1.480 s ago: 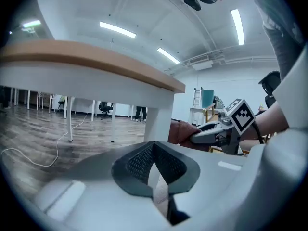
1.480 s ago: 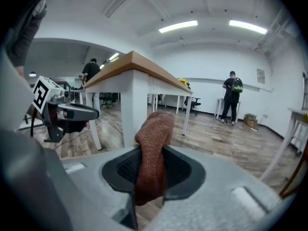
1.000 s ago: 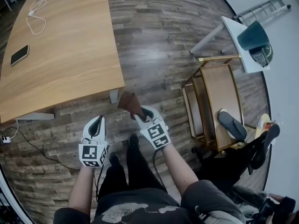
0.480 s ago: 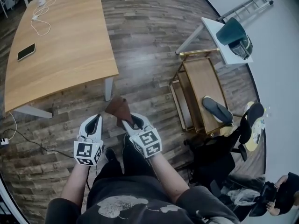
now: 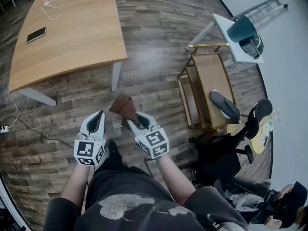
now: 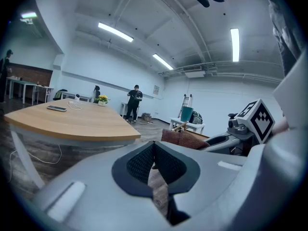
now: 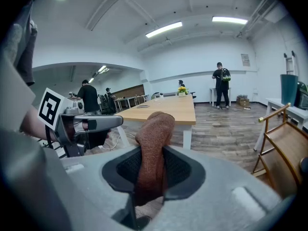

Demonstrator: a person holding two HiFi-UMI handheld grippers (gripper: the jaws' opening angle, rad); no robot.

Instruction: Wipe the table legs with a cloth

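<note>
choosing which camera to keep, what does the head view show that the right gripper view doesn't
Only the head view: the black-and-white marker cube on the right gripper. Only the right gripper view: the ceiling strip lights and a person standing by the far wall. Both: the light wooden table, the rust-brown cloth that the right gripper holds, and the left gripper.

Bright, even light from ceiling strips (image 6: 115, 32); strong fisheye warp, dark corners.
</note>
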